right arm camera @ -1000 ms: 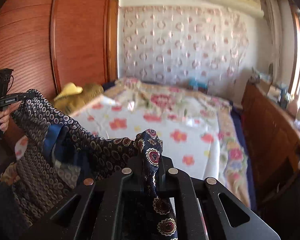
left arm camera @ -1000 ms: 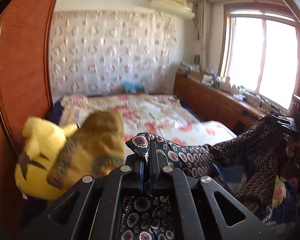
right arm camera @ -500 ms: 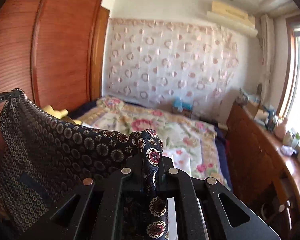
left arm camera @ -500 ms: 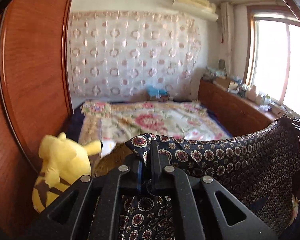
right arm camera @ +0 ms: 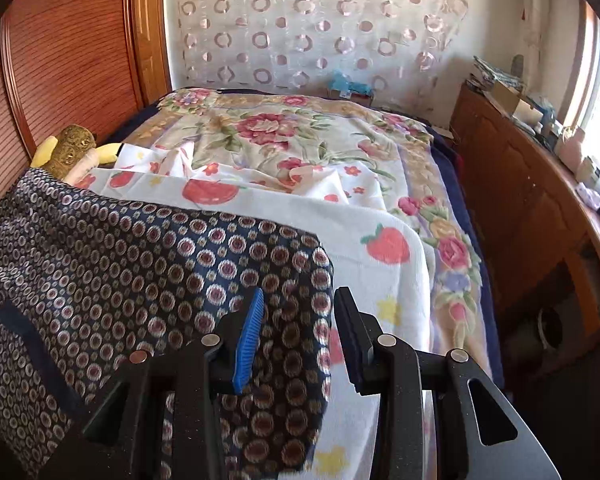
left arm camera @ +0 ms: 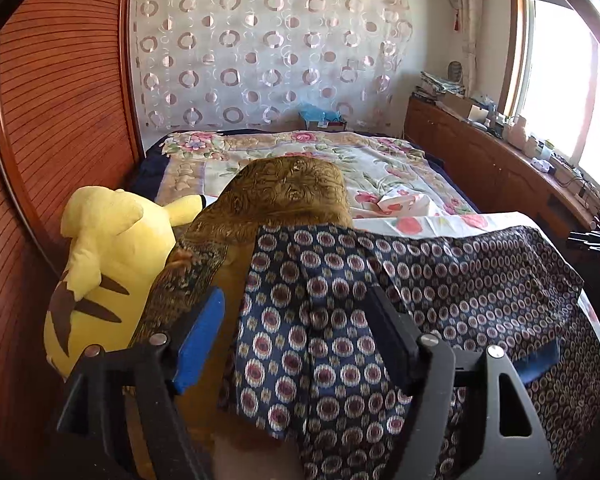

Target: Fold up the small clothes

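Both our grippers spread wide over the patterned garment

Our left gripper (left arm camera: 296, 316) and right gripper (right arm camera: 298, 332) gape, gripping nothing; the navy patterned garment (right arm camera: 140, 264) lies draped on the bed (right arm camera: 380, 152), beside the yellow plush toy (left arm camera: 104, 264).

Both tongs, left (left arm camera: 296, 320) and right (right arm camera: 298, 328), have released the garment (right arm camera: 140, 264), now lying spread.
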